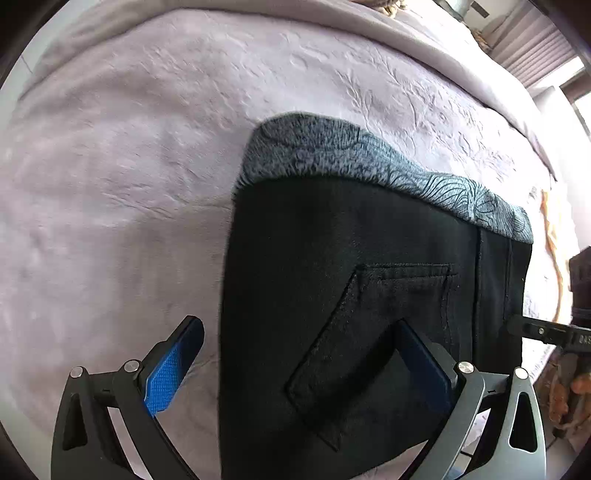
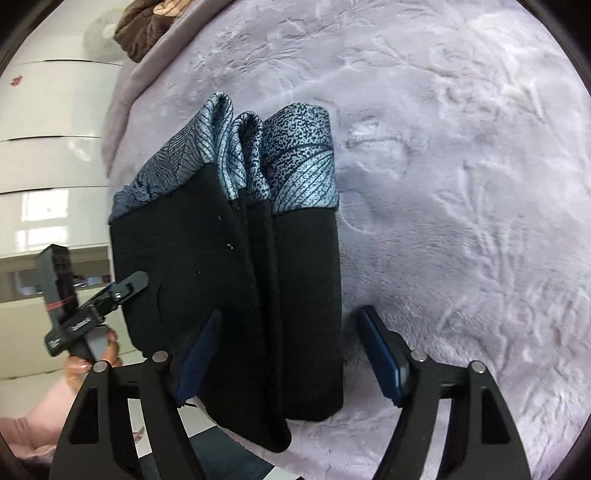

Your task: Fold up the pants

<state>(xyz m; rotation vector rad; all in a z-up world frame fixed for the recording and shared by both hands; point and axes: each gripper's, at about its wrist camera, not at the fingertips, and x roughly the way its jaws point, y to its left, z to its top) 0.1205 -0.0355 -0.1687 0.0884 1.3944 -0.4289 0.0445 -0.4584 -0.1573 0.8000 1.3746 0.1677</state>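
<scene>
Lying limp on the mauve plush bedspread (image 1: 110, 184), the soft black folded pants with grey patterned cuffs (image 1: 351, 295) are likely drooping unless pinched at a folded edge, while the left gripper (image 1: 295, 354) and right gripper (image 2: 291, 339) are both standing wide, gripping nothing.

1. A pale lilac plush blanket (image 1: 122, 192) with an embossed leaf pattern covers the bed and fills most of both views.
2. A smoother mauve cover (image 1: 332, 22) lies folded along the blanket's far edge.
3. A window with pleated blinds (image 1: 535, 48) lets in bright daylight in the left wrist view's upper right corner.
4. White glossy cabinet fronts (image 2: 55, 155) stand beyond the bed in the right wrist view and reflect the light.
5. A brown quilted fabric (image 2: 144, 29) lies bunched at the bed's far corner.
</scene>
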